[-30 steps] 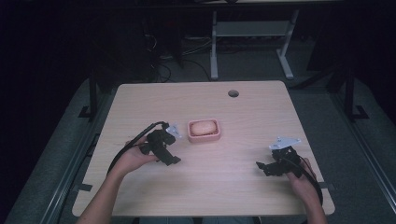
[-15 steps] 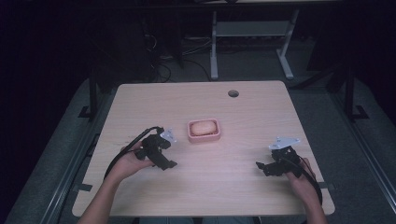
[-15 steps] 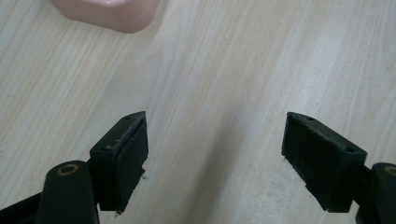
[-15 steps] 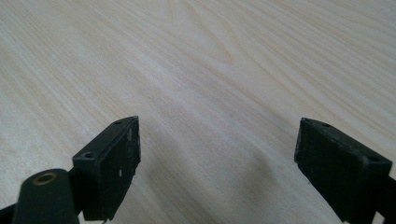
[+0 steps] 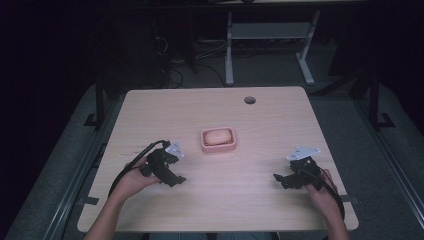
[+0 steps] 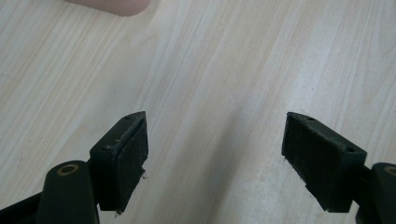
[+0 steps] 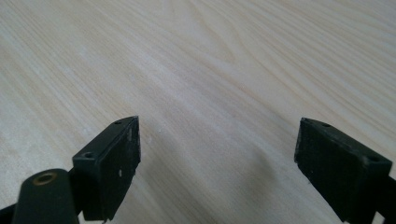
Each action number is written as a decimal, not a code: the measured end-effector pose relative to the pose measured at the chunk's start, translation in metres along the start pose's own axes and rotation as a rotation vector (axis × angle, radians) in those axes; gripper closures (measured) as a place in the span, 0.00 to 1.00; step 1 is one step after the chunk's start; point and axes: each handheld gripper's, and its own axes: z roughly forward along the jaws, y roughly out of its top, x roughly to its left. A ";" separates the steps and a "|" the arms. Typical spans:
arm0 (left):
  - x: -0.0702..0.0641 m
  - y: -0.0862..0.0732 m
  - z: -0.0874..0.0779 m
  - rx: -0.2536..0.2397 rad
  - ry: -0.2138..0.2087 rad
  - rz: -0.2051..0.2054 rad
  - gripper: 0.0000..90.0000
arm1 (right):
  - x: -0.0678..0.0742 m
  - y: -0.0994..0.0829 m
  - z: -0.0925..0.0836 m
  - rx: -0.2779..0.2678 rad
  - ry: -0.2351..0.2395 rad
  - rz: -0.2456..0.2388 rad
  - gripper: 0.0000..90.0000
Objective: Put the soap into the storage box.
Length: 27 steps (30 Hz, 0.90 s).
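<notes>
Pink dish between two empty grippers on the light wooden table (image 5: 250, 200).

The left gripper (image 5: 172, 172), jaws spread around bare wood, sits near and left of the small pink rectangular dish (image 5: 218, 139), which holds a rounded pink lump. The left gripper view catches a pink edge (image 6: 109, 4) at its top. The right gripper (image 5: 280, 179), jaws likewise spread and empty, lies well right of the dish.

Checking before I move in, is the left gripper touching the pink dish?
Apart. The high view shows bare table between the left gripper and the pink dish.
</notes>
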 end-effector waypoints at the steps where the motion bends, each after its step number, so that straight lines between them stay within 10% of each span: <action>1: 0.000 -0.001 0.001 -0.009 0.002 -0.006 0.25 | 0.000 0.000 0.000 0.000 0.001 0.000 0.15; 27: -0.002 -0.028 -0.008 -0.027 0.016 -0.044 0.26 | 0.001 -0.001 0.001 0.013 0.004 -0.002 0.15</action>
